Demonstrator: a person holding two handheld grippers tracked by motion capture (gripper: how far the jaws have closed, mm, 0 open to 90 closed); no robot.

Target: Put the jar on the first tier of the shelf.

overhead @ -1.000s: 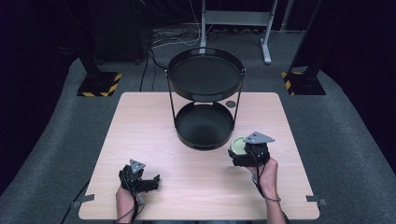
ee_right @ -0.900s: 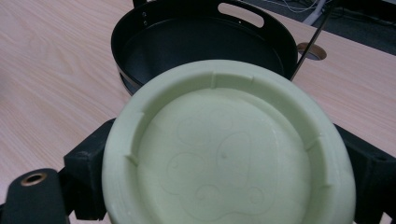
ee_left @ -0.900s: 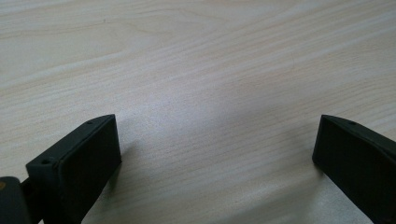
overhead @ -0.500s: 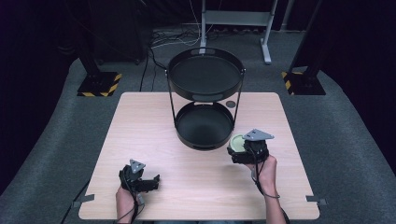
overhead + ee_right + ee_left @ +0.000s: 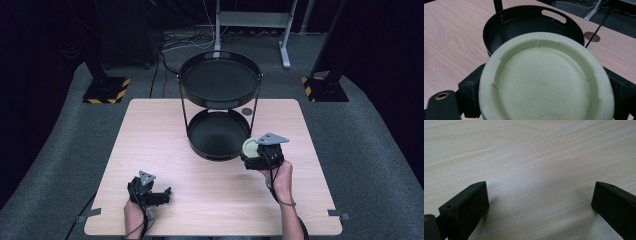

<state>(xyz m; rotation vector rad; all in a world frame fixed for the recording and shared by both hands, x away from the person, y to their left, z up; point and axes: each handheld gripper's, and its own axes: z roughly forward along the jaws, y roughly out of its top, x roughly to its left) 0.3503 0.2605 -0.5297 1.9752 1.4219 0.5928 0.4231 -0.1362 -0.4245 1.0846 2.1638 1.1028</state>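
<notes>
At a pale wooden surface, the right gripper has edged slightly toward the two-tier black stand over the past second, bringing its pale green dish up to the rim of the stand's lower tray; the left gripper has stayed where it was, near the surface's front edge.

Both round trays hold nothing (the upper tray shows a bare dark floor, as does the lower one). In the right gripper view the lower tray lies just behind the dish, its slotted handle at the far rim.

The dish is round and shallow, with a raised rim, short ribs spaced around its inner wall and a faint outline drawing on its floor. It sits clamped between the right gripper's black jaws, one at each side of the rim, held above the surface beside the stand.

The left gripper rests low over bare wood grain, its jaws spread wide with nothing between them. A small round hole marks the surface behind the stand.
</notes>
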